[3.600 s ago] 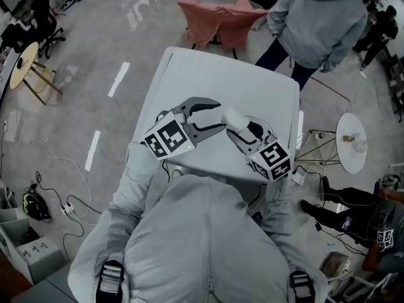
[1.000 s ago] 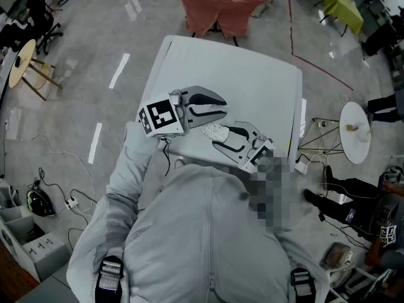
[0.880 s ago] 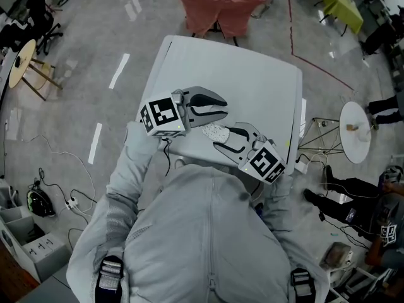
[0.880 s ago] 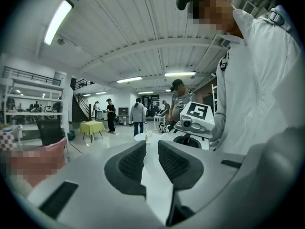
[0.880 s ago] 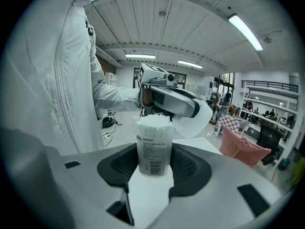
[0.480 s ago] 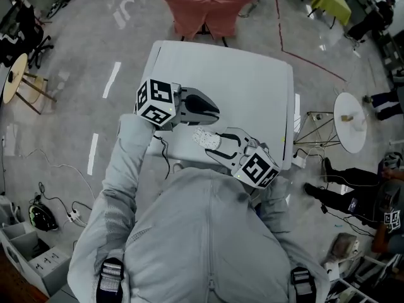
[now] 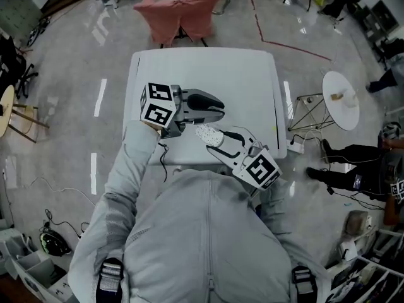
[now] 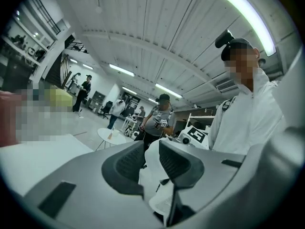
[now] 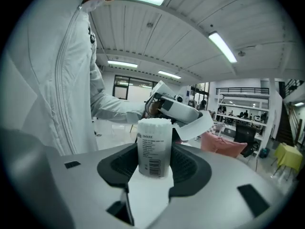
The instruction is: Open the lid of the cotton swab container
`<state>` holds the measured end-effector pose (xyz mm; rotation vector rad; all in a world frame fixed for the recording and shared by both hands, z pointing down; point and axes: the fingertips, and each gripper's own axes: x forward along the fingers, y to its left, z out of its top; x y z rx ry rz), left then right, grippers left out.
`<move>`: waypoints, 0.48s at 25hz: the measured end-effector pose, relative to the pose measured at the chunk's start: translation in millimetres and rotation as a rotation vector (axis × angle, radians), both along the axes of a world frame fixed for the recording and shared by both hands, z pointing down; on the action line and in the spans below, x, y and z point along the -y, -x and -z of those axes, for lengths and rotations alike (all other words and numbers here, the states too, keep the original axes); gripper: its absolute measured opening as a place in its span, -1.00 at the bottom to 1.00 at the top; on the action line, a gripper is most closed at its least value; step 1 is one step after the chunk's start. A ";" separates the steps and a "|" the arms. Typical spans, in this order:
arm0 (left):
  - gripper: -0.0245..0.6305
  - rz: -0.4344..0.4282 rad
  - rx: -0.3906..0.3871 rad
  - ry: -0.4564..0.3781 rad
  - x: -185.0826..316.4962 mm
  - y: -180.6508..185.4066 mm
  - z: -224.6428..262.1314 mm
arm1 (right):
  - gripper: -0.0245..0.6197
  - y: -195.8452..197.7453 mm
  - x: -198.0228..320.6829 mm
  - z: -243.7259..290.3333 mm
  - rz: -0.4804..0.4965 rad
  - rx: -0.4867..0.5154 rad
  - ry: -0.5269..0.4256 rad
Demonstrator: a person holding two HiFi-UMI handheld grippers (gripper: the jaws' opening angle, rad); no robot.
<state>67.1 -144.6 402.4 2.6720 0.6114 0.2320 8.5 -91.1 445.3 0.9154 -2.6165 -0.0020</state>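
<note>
We see the right gripper pinching the cotton swab container by its labelled side, the swab tips bare at its top, held in the air over the near edge of the white table. Just beside it, toward the table's left edge, the left gripper has its jaws nearly together, though they have just been opening a little. The thin white piece nipped between them looks to us like the lid, clear of the container.
</note>
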 end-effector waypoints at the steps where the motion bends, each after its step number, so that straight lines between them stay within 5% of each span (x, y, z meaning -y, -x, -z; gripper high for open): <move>1: -0.61 0.006 -0.027 -0.009 0.3 -4.0 5.0 | -0.24 -4.9 1.3 2.2 -0.030 0.020 0.000; 7: -0.51 0.098 -0.128 -0.067 9.2 -19.9 24.8 | -0.24 -41.2 11.3 4.2 -0.192 0.061 0.015; 12: -0.51 0.414 -0.088 -0.353 43.0 -27.7 30.6 | -0.24 -78.3 14.3 -1.6 -0.327 0.079 0.028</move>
